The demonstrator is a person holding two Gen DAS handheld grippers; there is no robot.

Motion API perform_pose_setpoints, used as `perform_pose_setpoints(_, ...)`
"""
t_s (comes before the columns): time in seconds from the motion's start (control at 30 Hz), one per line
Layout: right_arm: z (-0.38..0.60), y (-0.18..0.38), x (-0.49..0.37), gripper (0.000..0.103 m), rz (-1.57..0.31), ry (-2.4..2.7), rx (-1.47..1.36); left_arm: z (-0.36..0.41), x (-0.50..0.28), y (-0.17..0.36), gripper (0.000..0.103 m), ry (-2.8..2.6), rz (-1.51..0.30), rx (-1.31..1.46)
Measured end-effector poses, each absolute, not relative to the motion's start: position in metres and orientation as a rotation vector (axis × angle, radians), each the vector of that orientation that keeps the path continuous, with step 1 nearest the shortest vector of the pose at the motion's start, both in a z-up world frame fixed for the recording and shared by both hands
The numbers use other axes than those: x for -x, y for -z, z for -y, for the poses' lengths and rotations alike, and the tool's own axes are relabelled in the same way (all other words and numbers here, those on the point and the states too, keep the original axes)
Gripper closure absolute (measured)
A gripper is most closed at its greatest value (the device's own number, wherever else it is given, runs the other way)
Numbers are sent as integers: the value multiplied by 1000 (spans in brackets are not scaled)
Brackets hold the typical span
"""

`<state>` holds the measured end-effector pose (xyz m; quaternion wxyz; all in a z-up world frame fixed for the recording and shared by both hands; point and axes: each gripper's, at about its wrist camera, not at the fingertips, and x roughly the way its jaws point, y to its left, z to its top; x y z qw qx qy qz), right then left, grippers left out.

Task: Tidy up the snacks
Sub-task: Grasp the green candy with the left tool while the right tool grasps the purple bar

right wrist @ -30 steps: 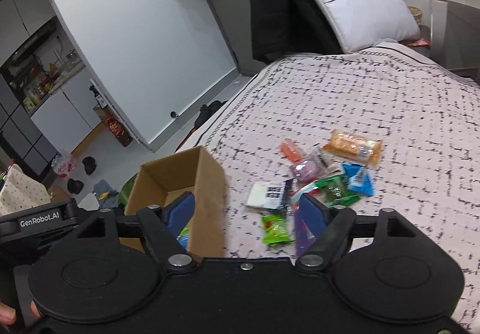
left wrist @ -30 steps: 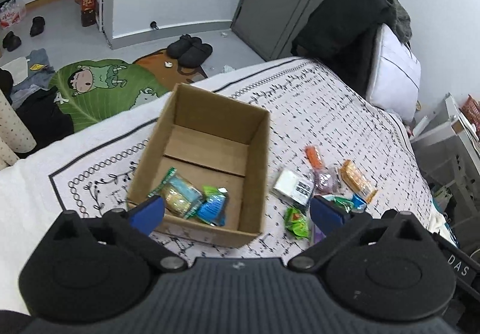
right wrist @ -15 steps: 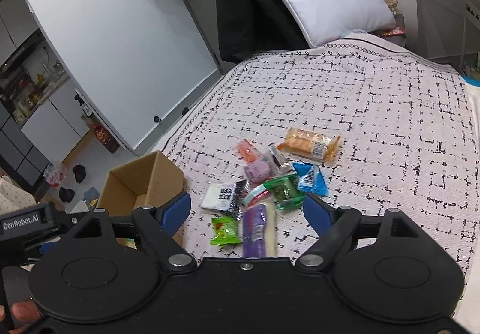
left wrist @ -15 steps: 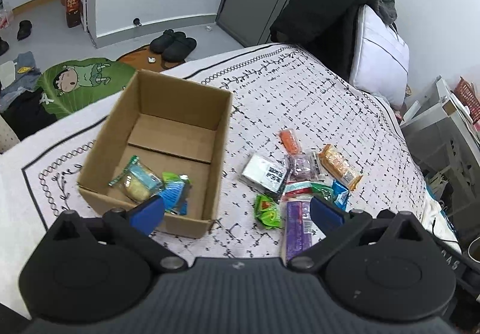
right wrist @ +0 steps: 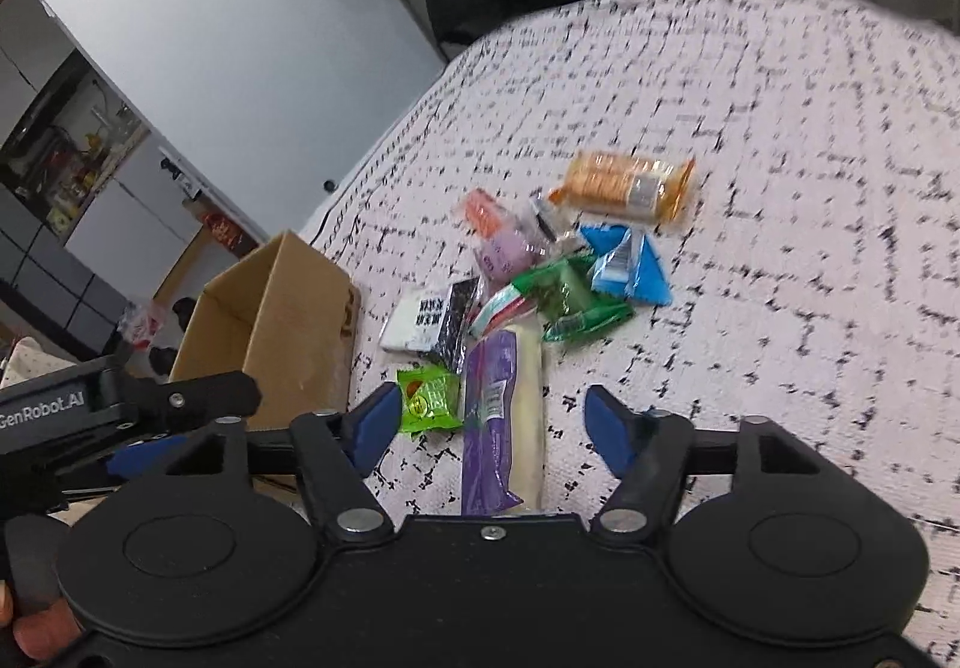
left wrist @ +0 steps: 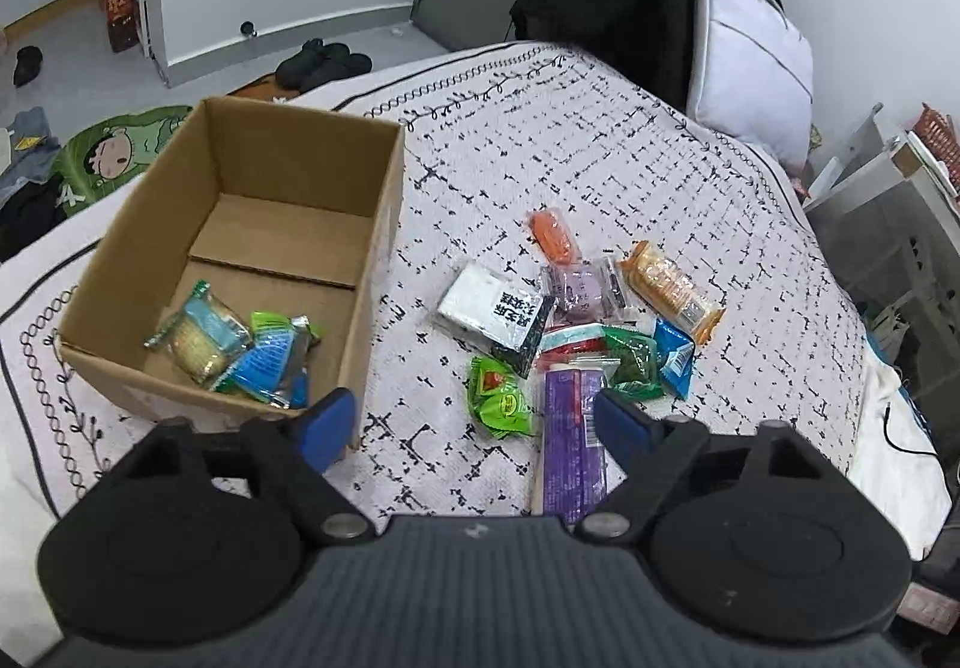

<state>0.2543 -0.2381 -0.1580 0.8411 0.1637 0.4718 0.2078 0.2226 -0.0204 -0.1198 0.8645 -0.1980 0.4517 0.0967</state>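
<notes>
Long purple-and-cream snack packet (right wrist: 501,416) lies flat on patterned white bedspread (right wrist: 780,308), directly between spread blue-tipped fingers of right gripper (right wrist: 491,422), touching neither. Right gripper wide, empty, tilted down over pile. Small bright-green sachet (right wrist: 427,399) just beside its left fingertip.

Left gripper (left wrist: 474,422) also wide, empty, hovering between open brown cardboard box (left wrist: 384,224) and snack pile. Box holds biscuit pack (left wrist: 198,335) and blue-green pouch (left wrist: 273,362). Orange cracker pack (left wrist: 669,287) at pile's far edge.
</notes>
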Motion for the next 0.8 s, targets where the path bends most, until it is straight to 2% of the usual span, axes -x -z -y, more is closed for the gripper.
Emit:
perform_pose_setpoints(0.07,234,168,-259,47,-1026,-439,-333,23,-228,125,34,-193,-956,430)
perform_pose_setpoints(0.17,227,179,-264,54,-1066,-456,-327,26,-236,135,43,-189,-979,450)
perform_pose_setpoints(0.33,222,192,-273,58,-1108,-476,-341,32,-248,152,46,-197,-1014,460)
perform_pose_setpoints(0.43,217,200,-276,65,-1136,-488,-332,34,-254,162,46,-203,-1028,460)
perform_pose_setpoints(0.47,216,203,-277,71,-1149,-491,-330,35,-257,165,46,-206,-1033,463)
perform_pose_setpoints(0.63,215,206,-276,80,-1149,-507,-307,39,-270,181,46,-227,-1061,480)
perform_pose_setpoints(0.8,219,204,-275,83,-1146,-508,-318,41,-282,194,46,-253,-1092,483)
